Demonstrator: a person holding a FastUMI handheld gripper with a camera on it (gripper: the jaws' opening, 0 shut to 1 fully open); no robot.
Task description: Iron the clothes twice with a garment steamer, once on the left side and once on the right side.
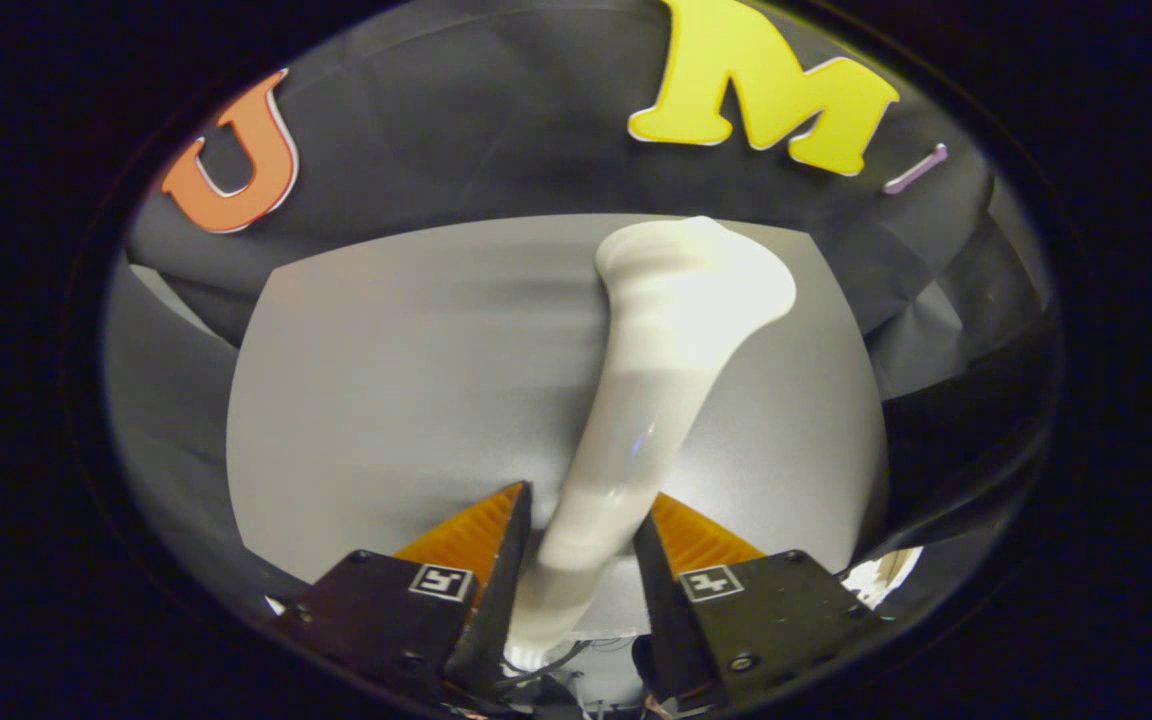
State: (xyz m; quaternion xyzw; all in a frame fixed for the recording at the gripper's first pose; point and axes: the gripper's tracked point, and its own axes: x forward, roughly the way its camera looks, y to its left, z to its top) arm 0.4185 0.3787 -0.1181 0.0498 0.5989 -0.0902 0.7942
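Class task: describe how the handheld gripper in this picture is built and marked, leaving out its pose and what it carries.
The gripper has two wedge-shaped fingers with ribbed inner faces. Each is mounted on a black block fastened with screws, and each block carries a small square black-and-white marker. Thin cables run between the blocks at the base.

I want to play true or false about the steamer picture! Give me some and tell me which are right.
1. The gripper holds the white steamer by its handle. True.
2. The steamer's wide head is down between the fingers. False: the head is beyond the fingers, at the far end.
3. The grey cloth lies under the steamer. True.
4. The grey cloth is bunched in a heap. False: it is spread flat.
5. The gripper's fingers are wide apart with nothing in them. False: both press on the handle.
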